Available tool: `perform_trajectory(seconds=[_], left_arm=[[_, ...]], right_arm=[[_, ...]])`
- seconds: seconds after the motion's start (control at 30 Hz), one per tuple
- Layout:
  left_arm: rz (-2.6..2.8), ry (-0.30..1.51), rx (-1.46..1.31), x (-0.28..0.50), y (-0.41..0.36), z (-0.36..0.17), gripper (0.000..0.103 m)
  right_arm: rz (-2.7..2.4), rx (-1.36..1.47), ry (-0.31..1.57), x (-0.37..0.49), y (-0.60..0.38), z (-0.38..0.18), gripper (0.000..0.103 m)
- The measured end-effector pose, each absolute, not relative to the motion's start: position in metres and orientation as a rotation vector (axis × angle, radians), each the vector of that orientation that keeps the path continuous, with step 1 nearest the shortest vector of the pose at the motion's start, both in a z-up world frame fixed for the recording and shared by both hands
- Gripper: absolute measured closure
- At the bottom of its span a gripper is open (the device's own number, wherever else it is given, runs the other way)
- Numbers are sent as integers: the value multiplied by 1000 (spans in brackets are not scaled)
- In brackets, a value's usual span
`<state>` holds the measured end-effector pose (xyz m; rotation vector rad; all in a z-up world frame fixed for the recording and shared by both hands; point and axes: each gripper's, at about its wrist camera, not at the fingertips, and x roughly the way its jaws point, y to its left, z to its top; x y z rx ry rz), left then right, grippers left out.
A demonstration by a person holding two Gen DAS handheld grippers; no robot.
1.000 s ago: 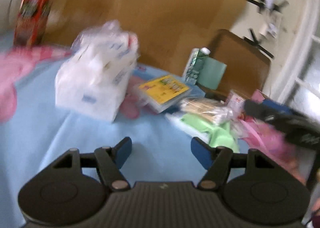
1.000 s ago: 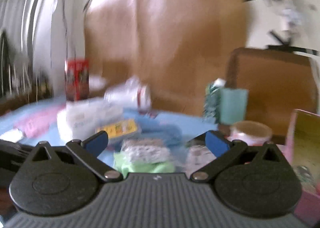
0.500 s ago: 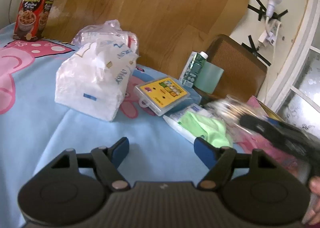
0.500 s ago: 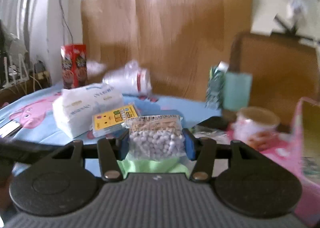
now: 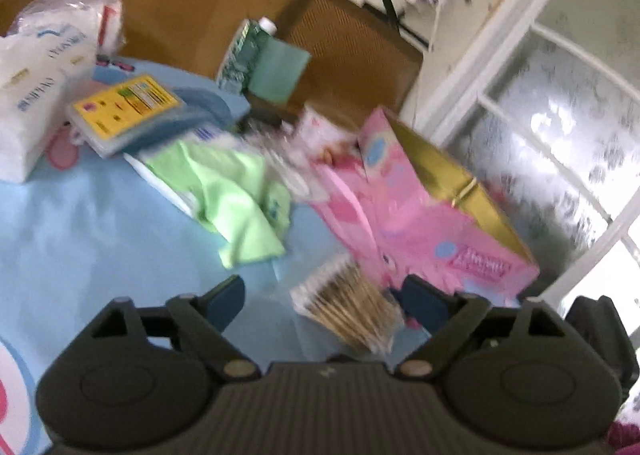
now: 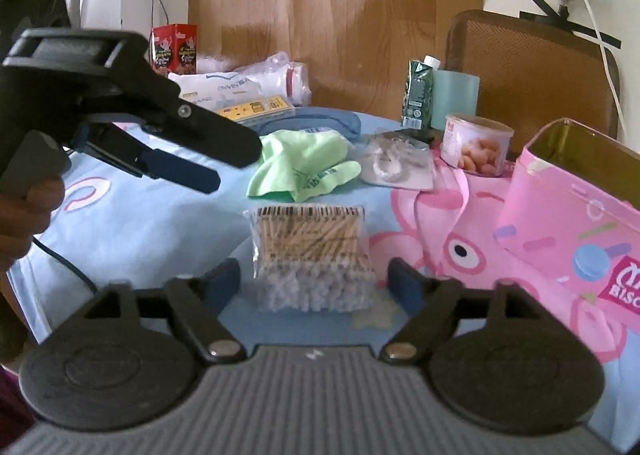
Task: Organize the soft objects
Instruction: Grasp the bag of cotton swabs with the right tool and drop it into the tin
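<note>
A clear bag of cotton swabs point(image 6: 310, 255) lies flat on the blue cartoon tablecloth point(image 6: 140, 223), just in front of my right gripper point(image 6: 314, 287), which is open with a finger on either side of it, apart from it. The bag also shows in the left wrist view point(image 5: 348, 309), between the open fingers of my left gripper point(image 5: 324, 301). A crumpled green cloth point(image 6: 304, 167) lies beyond the bag, also in the left wrist view point(image 5: 232, 195). The left gripper shows from the side in the right wrist view point(image 6: 176, 171).
An open pink biscuit tin point(image 6: 572, 215) stands at the right. Behind are a small clear packet point(image 6: 396, 163), a snack tub point(image 6: 476, 143), a green carton point(image 6: 418, 95), a yellow-labelled case point(image 5: 128, 107), white tissue packs point(image 5: 36, 83) and a red box point(image 6: 174, 47).
My right gripper has opened and let go of the cotton swab bag, which now lies on the cloth. The left gripper has swung right toward the bag and the pink tin.
</note>
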<state>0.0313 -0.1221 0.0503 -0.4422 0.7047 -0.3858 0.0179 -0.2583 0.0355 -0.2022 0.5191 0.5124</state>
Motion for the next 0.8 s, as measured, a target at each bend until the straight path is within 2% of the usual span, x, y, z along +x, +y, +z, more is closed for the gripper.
perform_trajectory(seconds=[0.07,0.1,0.13,0.2,0.23,0.3,0.37,0.6,0.8], left_arm=[[-395,736,-429,33,-132,47,11],[-403,754,-433,35,-137,45,14],[-413,774,-434,37,-142,43,17],[-445,805,-418,41,-155,39,38],[-457,814,-401,43,-162,39,39],[-484,810,-359,48,-177,44,47],[-528,790,-330,58,-193,55,49],[-666,655,-226,100,-271,100,49],[-702,633,-162,141,-341,107,46]], right_arm=[[517,-187,524,15,-259,34,20],[527,-169,531,17,-261,34,26],[537,-159,528,18,-266,34,44],[541,-155,521,16,-267,36,49],[540,-151,515,15,-269,37,51],[506,-170,472,10,-272,40,51],[452,-177,406,6,-280,48,52],[220,-157,221,6,-331,85,51],[25,-106,206,31,-385,96,51]])
